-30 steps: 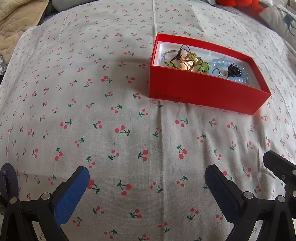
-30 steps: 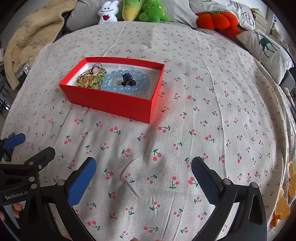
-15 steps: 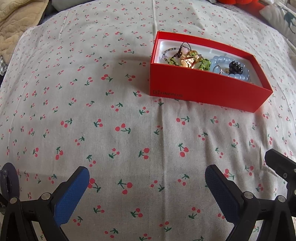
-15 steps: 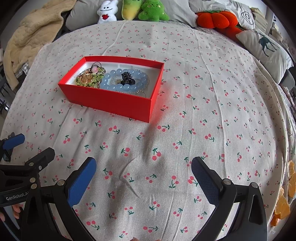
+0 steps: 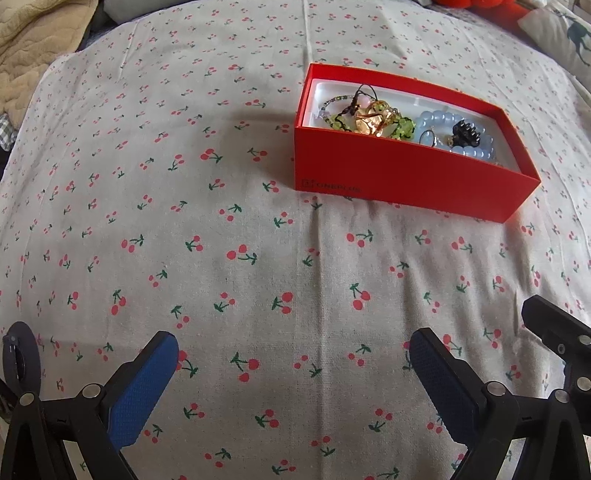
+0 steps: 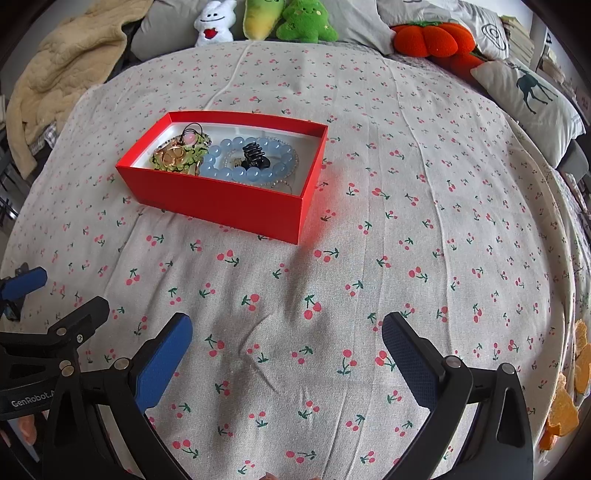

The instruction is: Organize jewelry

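Observation:
A red open box (image 5: pixel 402 177) (image 6: pixel 221 201) sits on the cherry-print bedspread. Inside lie a green bead bracelet with gold rings (image 5: pixel 369 120) (image 6: pixel 179 155), a pale blue bead bracelet (image 5: pixel 439 122) (image 6: pixel 255 171) and a black hair claw (image 5: pixel 466 133) (image 6: pixel 256 153). My left gripper (image 5: pixel 293 354) is open and empty, low over the cloth, well short of the box. My right gripper (image 6: pixel 286 334) is open and empty, in front of the box's right end. Part of the left gripper (image 6: pixel 22 284) shows at the right wrist view's left edge.
Plush toys (image 6: pixel 280 18), an orange pumpkin cushion (image 6: pixel 432 37) and a deer-print pillow (image 6: pixel 532 99) line the far and right edge of the bed. A beige blanket (image 6: pixel 62 62) lies at the far left. Orange pieces (image 6: pixel 569 391) lie at the right edge.
Both views have shifted only slightly; the box sits marginally lower in the left wrist view. Both grippers stay open and empty.

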